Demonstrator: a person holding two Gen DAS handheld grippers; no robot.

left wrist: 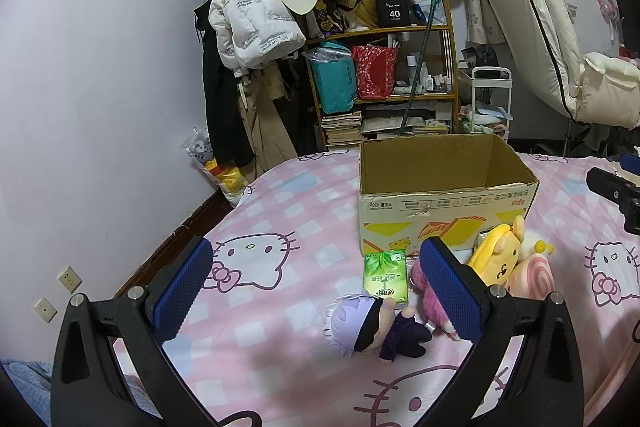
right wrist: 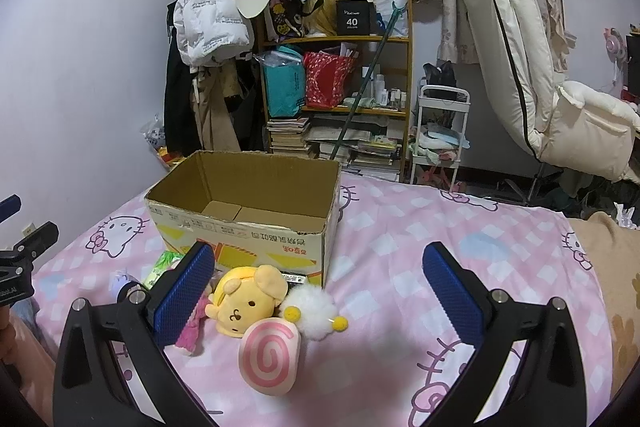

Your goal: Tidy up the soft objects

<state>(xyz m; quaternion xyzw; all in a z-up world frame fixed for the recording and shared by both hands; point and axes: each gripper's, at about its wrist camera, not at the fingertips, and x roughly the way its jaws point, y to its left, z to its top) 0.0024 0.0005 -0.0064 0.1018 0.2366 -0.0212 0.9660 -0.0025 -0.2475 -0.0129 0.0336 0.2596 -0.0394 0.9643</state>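
An open, empty cardboard box (left wrist: 444, 183) stands on the pink Hello Kitty bedspread (left wrist: 280, 219); it also shows in the right wrist view (right wrist: 248, 203). In front of it lie a doll with lilac hair and purple clothes (left wrist: 372, 327), a green tissue pack (left wrist: 386, 279), a pink fluffy toy (left wrist: 424, 291), a yellow dog plush (right wrist: 244, 301), a pink swirl plush (right wrist: 270, 357) and a white pom-pom plush (right wrist: 314, 309). My left gripper (left wrist: 320, 287) is open above the bed, left of the doll. My right gripper (right wrist: 320, 291) is open, with the plush pile between its fingers.
A cluttered wooden shelf (left wrist: 384, 67) and hanging coats (left wrist: 248, 7) stand behind the bed. A cream reclining chair (right wrist: 540, 75) is at the right. A beige blanket (right wrist: 616, 287) covers the bed's right edge. The wall (left wrist: 100, 87) runs along the left.
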